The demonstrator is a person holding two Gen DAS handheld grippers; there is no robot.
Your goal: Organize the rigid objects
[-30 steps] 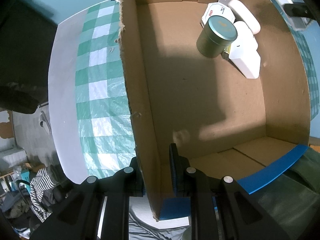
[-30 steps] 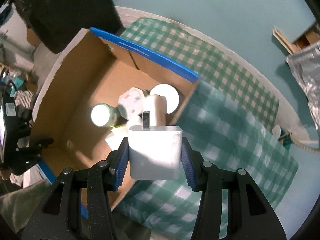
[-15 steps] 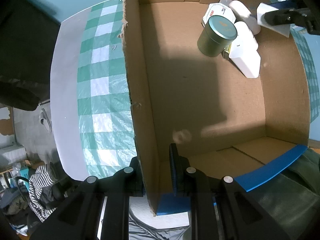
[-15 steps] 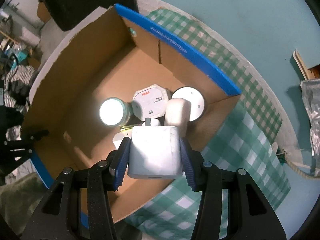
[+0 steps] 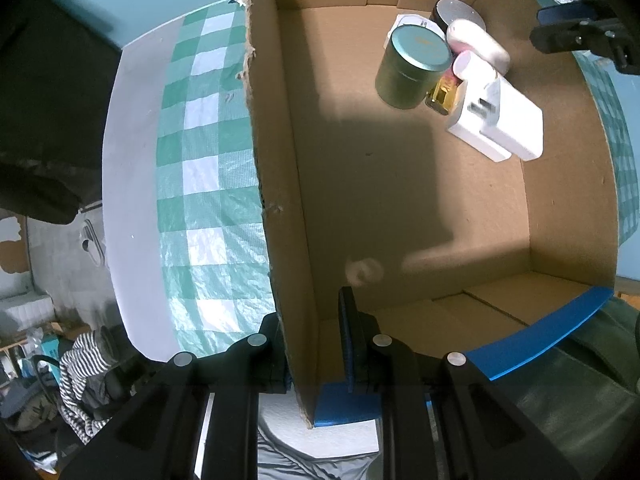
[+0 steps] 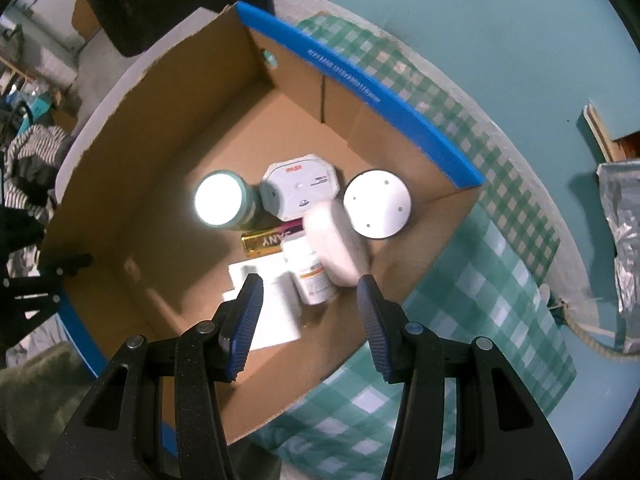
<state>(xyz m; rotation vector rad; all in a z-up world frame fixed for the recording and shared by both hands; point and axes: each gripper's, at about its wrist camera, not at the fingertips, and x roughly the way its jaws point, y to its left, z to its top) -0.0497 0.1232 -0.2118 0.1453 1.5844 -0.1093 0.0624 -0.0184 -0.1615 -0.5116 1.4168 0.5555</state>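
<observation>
The box (image 6: 168,184) on the checked cloth (image 6: 492,280) already holds a tin (image 5: 412,68), puck (image 6: 376,204), charger (image 5: 500,128) and more bunched in one corner, right gripper (image 6: 308,320) hovers above with jaws apart and empty, left gripper (image 5: 312,344) is pinched on the wall, so seems mostly done.

I see a round white table (image 5: 132,216) covered partly by a green-and-white checked cloth (image 5: 208,184), over a teal floor (image 6: 500,24). At the left edge of the left view there's a grey tiled floor (image 5: 56,256) with a pile of striped clothing (image 5: 84,368) and clutter, plus a big dark shape (image 5: 44,120) I can't identify. Right view shows crinkled silver foil (image 6: 624,248) at the right edge, a wooden piece (image 6: 600,132) near it, a rope (image 6: 592,340) trailing off the table; light is bright from above, casting hard shadows.
</observation>
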